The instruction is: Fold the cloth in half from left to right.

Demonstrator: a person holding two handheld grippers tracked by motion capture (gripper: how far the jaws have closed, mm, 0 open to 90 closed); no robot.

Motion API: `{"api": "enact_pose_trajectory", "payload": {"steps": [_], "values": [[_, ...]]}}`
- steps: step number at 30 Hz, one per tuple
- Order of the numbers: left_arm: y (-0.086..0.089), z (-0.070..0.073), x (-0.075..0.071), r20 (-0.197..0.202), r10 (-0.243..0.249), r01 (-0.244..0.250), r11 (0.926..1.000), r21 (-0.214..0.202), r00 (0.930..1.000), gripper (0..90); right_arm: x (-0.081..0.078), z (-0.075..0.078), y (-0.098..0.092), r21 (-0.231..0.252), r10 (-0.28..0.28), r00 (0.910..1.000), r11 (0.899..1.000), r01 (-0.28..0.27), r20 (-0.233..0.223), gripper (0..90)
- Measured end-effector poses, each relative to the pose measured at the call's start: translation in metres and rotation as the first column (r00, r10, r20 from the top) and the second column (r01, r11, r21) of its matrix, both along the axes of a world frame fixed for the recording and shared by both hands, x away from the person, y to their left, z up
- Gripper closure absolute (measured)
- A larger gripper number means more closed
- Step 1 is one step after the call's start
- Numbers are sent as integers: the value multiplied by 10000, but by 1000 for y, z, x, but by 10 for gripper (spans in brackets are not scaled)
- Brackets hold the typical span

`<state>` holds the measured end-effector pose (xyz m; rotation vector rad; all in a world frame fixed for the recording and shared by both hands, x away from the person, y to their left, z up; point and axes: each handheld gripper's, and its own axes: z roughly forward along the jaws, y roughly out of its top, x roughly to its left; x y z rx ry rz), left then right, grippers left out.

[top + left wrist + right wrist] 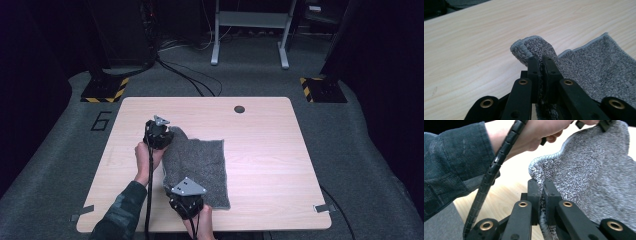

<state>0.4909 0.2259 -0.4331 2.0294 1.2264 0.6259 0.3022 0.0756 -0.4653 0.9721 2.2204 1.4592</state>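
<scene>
- the grey towel (197,165) lies on the wooden table (270,150), most of it flat, spreading away to the right of both your grippers in the high view.
- its far left corner is pinched between the jaws of your left gripper (541,65); the jaws are clamped together on the cloth, and the corner curls up and over just beyond their tips.
- in the left gripper view the rest of the towel (596,72) lies to the right of the jaws, flat on the table (474,50).
- its near left corner sits between the jaws of your right gripper (541,187); they are closed tight on the hemmed edge, which bulges up just past the tips.
- in the right gripper view the towel (594,170) rises from those jaws and stretches ahead to your left hand (536,132), whose cable (491,175) runs down on the left of the jaws, beside your sleeve (451,165).
- in the high view your left gripper (159,133) is at the towel's far edge and your right gripper (186,197) at its near edge, both on its left side.
</scene>
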Motion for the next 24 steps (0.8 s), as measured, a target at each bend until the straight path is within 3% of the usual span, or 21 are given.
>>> {"api": "enact_pose_trajectory", "payload": {"steps": [3,12,24], "values": [[-9,4,0,190,-46,41,9997,233,9998,854,-2,4,-7,81,-269,9995,9996,268,144,856],[-28,8,6,130,-443,438,9984,360,9989,853,-3,4,-21,168,-740,9967,9972,734,339,854],[-58,3,11,51,-965,961,9936,595,9953,850,-6,-4,-38,157,-1236,9923,9922,1235,110,849]]}}
